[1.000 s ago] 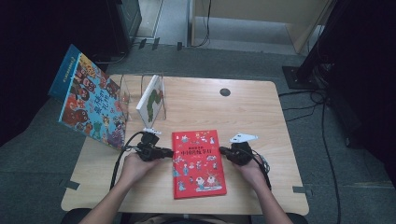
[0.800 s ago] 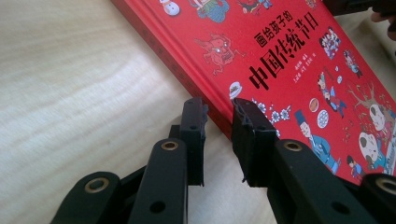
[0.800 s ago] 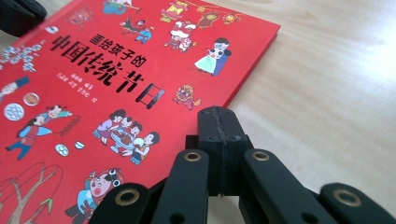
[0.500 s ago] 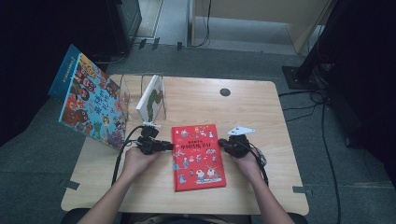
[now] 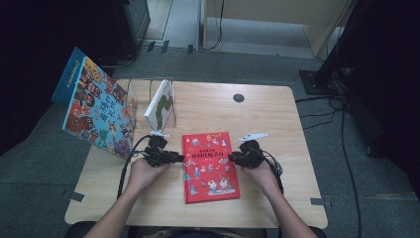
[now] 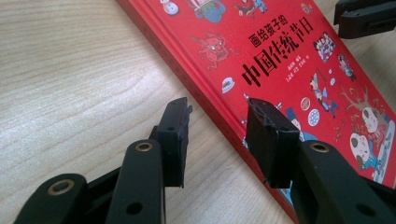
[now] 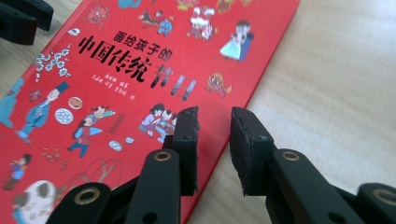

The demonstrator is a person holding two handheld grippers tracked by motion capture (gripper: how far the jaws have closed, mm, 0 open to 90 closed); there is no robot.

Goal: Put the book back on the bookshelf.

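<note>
Plainly, the red picture book [image 5: 210,166] lay flat and closed on the wooden table [image 5: 277,119], near the front edge and roughly midway across it, with my two grippers set at its opposite long edges. My left gripper [image 5: 174,157] sat at the spine edge; in the left gripper view its jaws had just been opening and stood apart, one over bare wood and the other over the red cover, with the spine [image 6: 219,123] running between them and neither pad pressing on it. My right gripper [image 5: 233,158] sat at the fore edge; in the right gripper view its jaws had likewise just been opening, a clear gap between them, one above the cover [image 7: 140,84] and one above the table, not clamping anything. Each gripper view caught the other gripper's dark jaw tips at the far side of the book. Behind my left gripper stood a clear acrylic book stand [image 5: 136,99] holding a white-covered book [image 5: 159,105] upright on its edge, close enough to crowd any move back from that side. A large, colourful picture book [image 5: 94,109] leaned tilted off the table's left edge, beside the stand. A small dark round hole [image 5: 238,97] sat in the tabletop farther back, well apart from the work.
</note>
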